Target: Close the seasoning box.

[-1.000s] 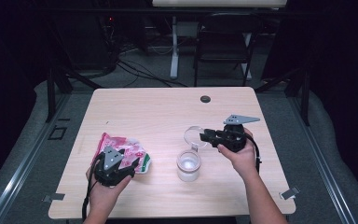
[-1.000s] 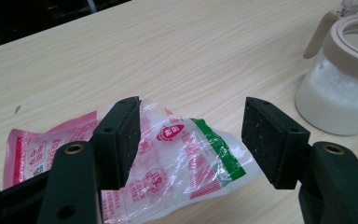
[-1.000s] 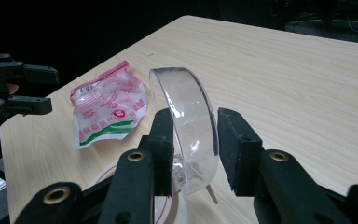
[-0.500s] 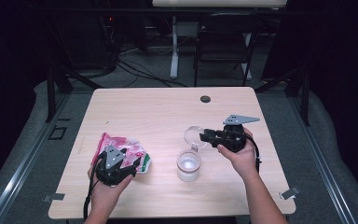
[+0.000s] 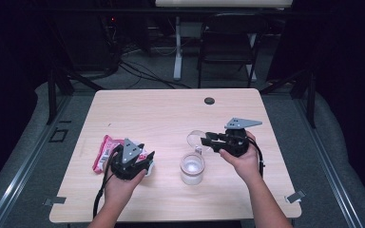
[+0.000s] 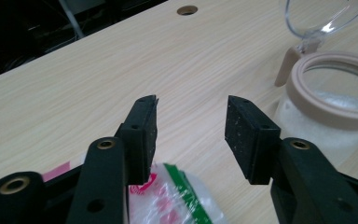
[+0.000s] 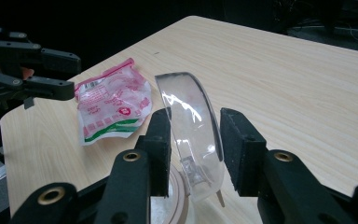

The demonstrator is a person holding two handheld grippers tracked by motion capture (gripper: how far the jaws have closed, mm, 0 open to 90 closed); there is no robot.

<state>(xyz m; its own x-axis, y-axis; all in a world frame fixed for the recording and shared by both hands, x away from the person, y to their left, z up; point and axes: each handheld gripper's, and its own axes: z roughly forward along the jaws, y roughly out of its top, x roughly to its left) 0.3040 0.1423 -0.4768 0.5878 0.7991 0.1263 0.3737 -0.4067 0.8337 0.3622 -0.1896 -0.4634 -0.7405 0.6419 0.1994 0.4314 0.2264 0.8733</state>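
A clear jar (image 5: 192, 168) with a tan rim (image 6: 335, 98) stands near the table's front middle, its hinged clear lid (image 5: 197, 139) flipped up. My right gripper (image 5: 208, 140) reaches in from the right. Its jaws stand on either side of the lid (image 7: 191, 121), which fills the gap between them. A crumpled pink, white and green packet (image 5: 105, 149) lies at the front left. My left gripper (image 5: 140, 160) hovers open over the packet's right end (image 6: 177, 196), nothing between its pads. That left gripper (image 7: 72, 74) also appears beyond the packet (image 7: 112, 105) in the right gripper view.
A dark round grommet hole (image 5: 209, 100) sits near the table's far edge. A folding chair (image 5: 228, 38) and cables stand on the floor beyond the table (image 5: 161, 114). Metal clips (image 5: 295, 195) mark the front corners.
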